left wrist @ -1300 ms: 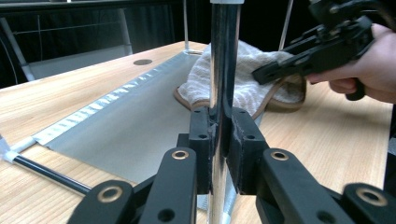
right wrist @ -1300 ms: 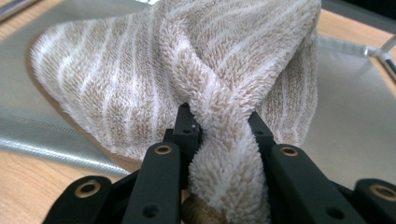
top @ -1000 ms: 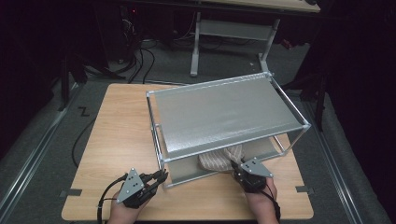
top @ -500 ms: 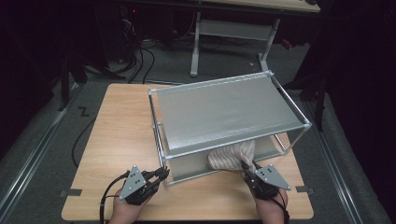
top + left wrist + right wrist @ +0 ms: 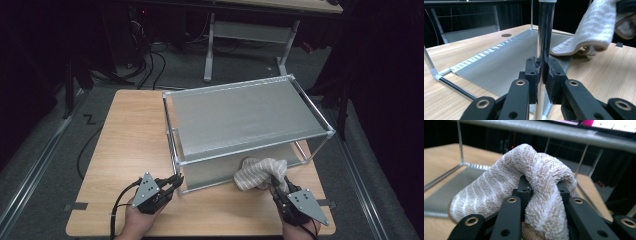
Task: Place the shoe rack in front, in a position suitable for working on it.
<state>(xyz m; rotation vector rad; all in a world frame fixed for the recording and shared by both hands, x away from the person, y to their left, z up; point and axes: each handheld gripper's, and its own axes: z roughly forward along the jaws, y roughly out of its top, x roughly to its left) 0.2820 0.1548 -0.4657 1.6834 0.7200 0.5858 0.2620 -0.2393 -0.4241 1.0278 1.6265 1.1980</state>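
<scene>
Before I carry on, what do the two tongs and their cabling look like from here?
Both the left tongs and the right tongs are black, each topped by a grey three-cornered plate with dark dots. Their linked arms carry brass-ringed pivots and small bolt holes, ending in blocky black pads. A black cable loops from the left one over the wooden table. No sleeves show in the high view.

Room: dark from my feed.
Floor [image 5: 45, 150]: grey carpet.
Behind: white-legged desk [image 5: 250, 37], tangled cables [image 5: 150, 57].
</scene>
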